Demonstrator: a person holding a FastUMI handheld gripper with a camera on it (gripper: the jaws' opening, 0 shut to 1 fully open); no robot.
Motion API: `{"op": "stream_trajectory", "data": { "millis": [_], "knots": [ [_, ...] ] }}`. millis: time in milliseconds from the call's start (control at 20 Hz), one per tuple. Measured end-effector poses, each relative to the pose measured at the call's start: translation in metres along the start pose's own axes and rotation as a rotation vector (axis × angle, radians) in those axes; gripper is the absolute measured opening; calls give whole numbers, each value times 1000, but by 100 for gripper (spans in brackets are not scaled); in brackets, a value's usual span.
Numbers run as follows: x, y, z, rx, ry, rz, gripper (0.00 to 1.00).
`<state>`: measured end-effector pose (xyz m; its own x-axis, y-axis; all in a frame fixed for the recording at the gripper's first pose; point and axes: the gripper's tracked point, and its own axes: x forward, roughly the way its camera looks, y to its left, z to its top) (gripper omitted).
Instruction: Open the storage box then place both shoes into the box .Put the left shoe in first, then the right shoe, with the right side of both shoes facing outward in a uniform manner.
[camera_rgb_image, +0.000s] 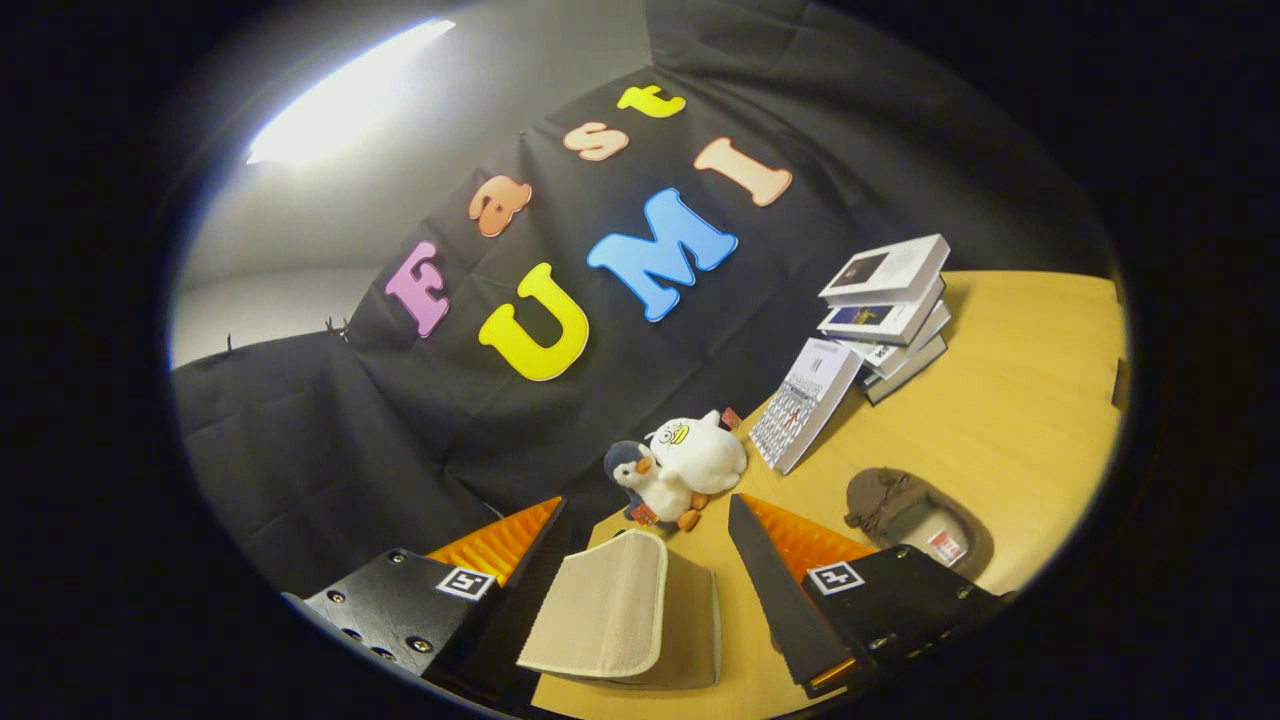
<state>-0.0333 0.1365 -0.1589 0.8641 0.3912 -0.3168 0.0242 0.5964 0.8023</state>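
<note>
Sitting wide open, the claw (650, 560) has a beige shoe (625, 620) between its fingers, touching the left one only. Second brown shoe (915, 520) lies on the desk (1000, 440) beyond the right finger, plush toys (680, 465) ahead.

Beige box flap (610, 610) between parted claw (650, 590) fingers; plush toys (680, 465) just ahead, brown shoe (915, 520) beside.

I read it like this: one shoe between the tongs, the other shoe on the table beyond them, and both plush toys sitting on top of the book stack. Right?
Not quite. The gripper view shows the plush toys on the table, just ahead of the tongs and beside the leaning book, not on the book stack. The rest holds: one shoe lies between the open tongs, and the other shoe lies beyond them.
</note>
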Motion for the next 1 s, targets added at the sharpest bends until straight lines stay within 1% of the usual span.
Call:
{"op": "stream_trajectory", "data": {
  "millis": [100, 300, 750, 1000],
  "knots": [
    [4, -5, -16, 71, 36, -3, 97],
    [15, -13, -52, 122, 103, -3, 98],
    [34, -6, -124, 314, 284, 48, 98],
    [43, -1, -157, 486, 386, 78, 97]
  ]
}}
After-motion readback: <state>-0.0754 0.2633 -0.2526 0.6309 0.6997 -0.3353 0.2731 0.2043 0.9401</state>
